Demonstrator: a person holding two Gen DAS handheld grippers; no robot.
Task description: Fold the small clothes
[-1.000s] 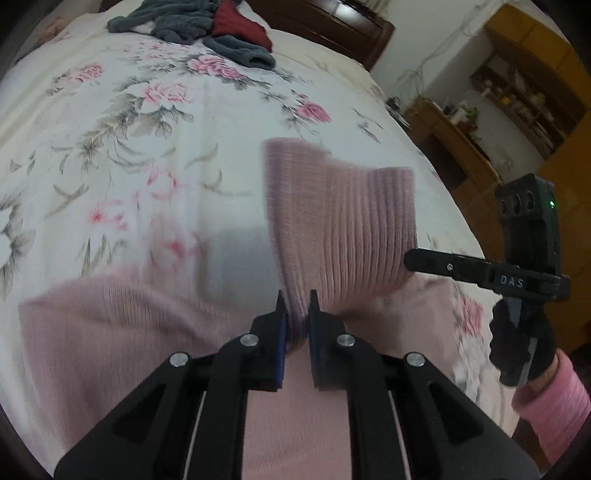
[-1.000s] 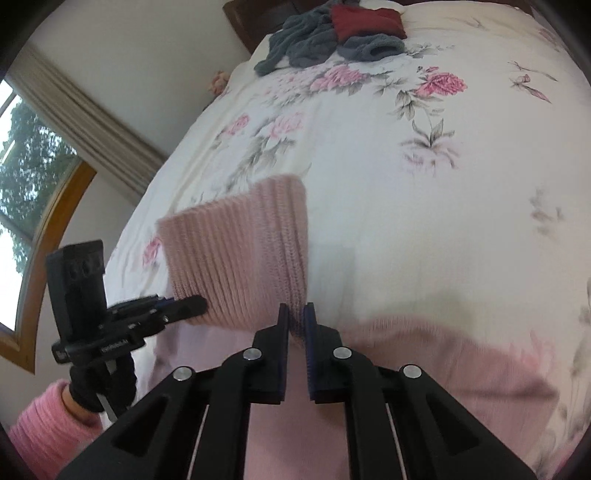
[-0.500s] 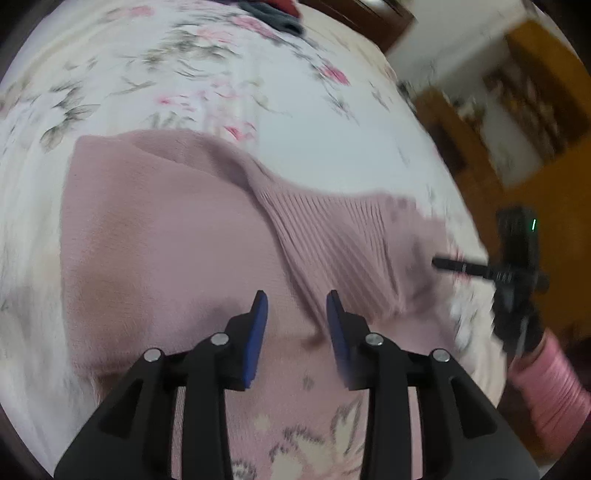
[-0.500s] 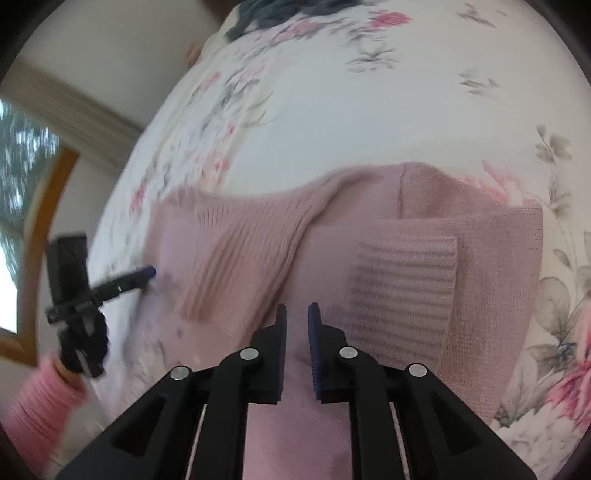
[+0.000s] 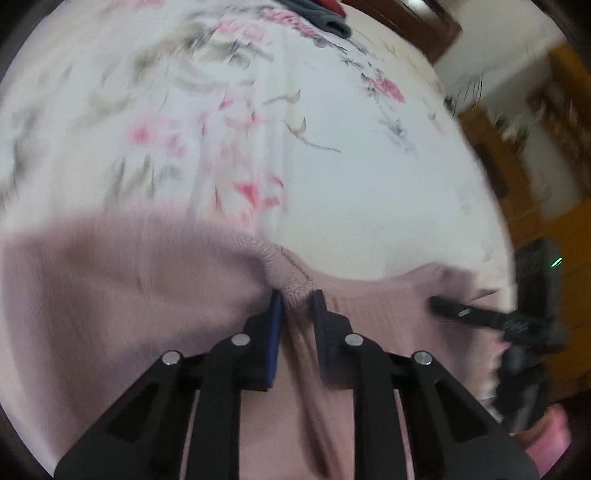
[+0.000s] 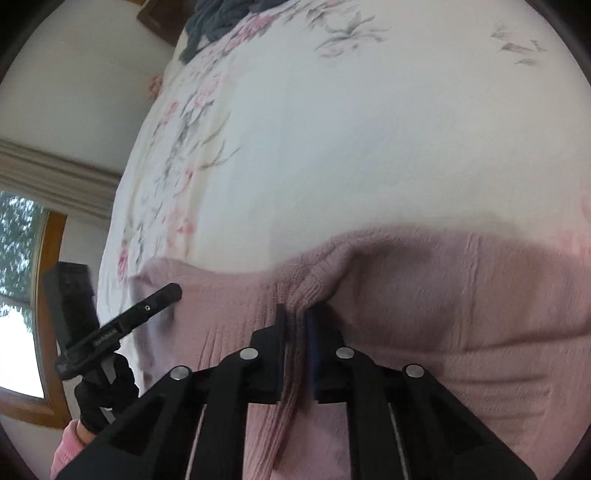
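- The pink knitted sweater [image 5: 110, 295] lies spread on the bed's floral bedspread [image 5: 351, 184], its far edge bunched up at both grippers.
- Left gripper [image 5: 295, 299] — jaws nearly closed, pinching a ridge of the sweater's edge seam.
- Right gripper [image 6: 295, 314] — jaws narrowed on a gathered fold of the knit.
- Grey clothes [image 6: 210, 22] lie well apart, near the headboard [image 5: 406, 22].
- Both views are motion-blurred.

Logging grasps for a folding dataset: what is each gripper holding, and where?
Both hold the pink knitted sweater: left gripper and right gripper each pinch a bunched fold at its far edge.
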